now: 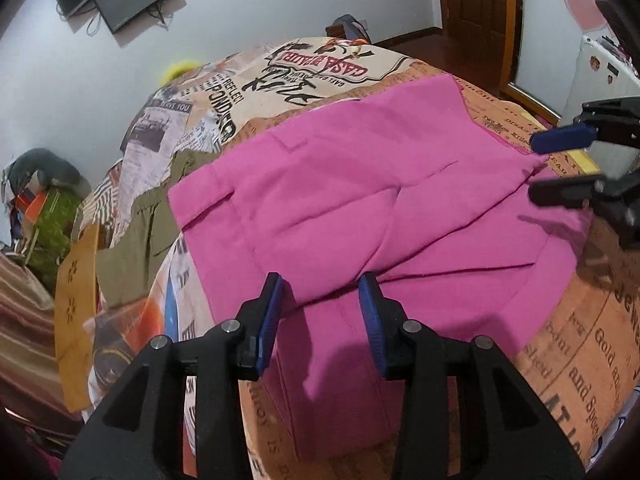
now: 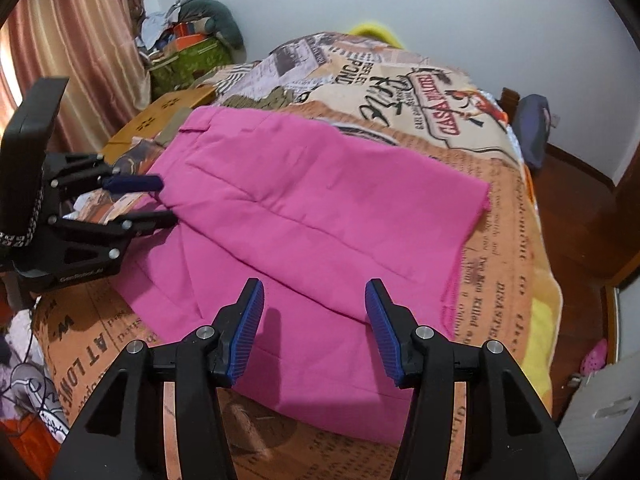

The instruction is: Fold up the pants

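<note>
The pink pants (image 1: 360,200) lie on the bed with one part folded over another; they also show in the right wrist view (image 2: 304,216). My left gripper (image 1: 322,320) is open and empty, just above the near edge of the pants. It shows at the left of the right wrist view (image 2: 160,200), jaws apart beside the pants' edge. My right gripper (image 2: 314,320) is open and empty above the near part of the pants. It shows at the right of the left wrist view (image 1: 536,166), jaws apart at the pants' corner.
The bed has a newspaper-print cover (image 1: 580,340) (image 2: 492,240). An olive garment (image 1: 140,236) and a yellow cardboard box (image 1: 76,320) lie at the bed's side. A clutter pile (image 2: 188,44) and curtain (image 2: 72,40) stand beyond; wood floor (image 2: 580,208) to the right.
</note>
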Demonstrator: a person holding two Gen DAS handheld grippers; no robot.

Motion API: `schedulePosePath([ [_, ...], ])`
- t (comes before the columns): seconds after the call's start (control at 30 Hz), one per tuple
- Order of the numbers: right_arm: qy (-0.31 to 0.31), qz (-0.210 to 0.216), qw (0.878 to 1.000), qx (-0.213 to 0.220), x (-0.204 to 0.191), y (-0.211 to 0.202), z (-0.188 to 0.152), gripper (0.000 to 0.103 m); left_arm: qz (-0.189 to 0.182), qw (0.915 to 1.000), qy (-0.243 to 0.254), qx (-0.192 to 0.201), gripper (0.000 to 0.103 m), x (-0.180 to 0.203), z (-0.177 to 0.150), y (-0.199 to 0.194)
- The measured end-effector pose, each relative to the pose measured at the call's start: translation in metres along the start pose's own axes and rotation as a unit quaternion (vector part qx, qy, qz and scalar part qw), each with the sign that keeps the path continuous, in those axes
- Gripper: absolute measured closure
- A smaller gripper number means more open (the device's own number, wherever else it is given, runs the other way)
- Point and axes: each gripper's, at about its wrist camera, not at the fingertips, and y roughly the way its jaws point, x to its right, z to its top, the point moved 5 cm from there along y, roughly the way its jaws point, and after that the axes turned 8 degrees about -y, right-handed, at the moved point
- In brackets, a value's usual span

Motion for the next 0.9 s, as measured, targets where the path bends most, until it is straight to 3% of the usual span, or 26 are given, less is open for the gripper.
schedulePosePath([
  [0.1,-0.005,0.010,1.000,0.003,-0.008,0.002,0.001,0.054,-0.009,0.9999,-0.009,0.004,0.080,-0.002,0.009,0.000],
  [0.23,-0.020,0.011,1.000,0.005,-0.015,0.009,0.006,0.054,-0.021,0.9991,-0.036,0.008,0.084,-0.010,0.023,-0.002],
  [0.5,-0.021,-0.005,1.000,0.006,-0.014,0.036,0.021,0.056,-0.022,0.9984,-0.041,0.033,0.084,-0.016,0.043,-0.019],
  [0.6,-0.005,0.004,1.000,0.001,-0.009,0.041,0.026,0.075,-0.029,0.9980,-0.044,0.036,0.084,-0.018,0.045,-0.024],
  [0.8,0.003,0.036,0.999,0.006,-0.012,0.032,0.031,0.075,-0.037,0.9984,-0.031,0.029,0.084,-0.015,0.036,-0.023],
  [0.9,-0.014,0.040,0.999,0.005,-0.018,0.026,0.029,0.074,-0.031,0.9995,-0.011,0.001,0.075,-0.010,0.027,-0.007],
])
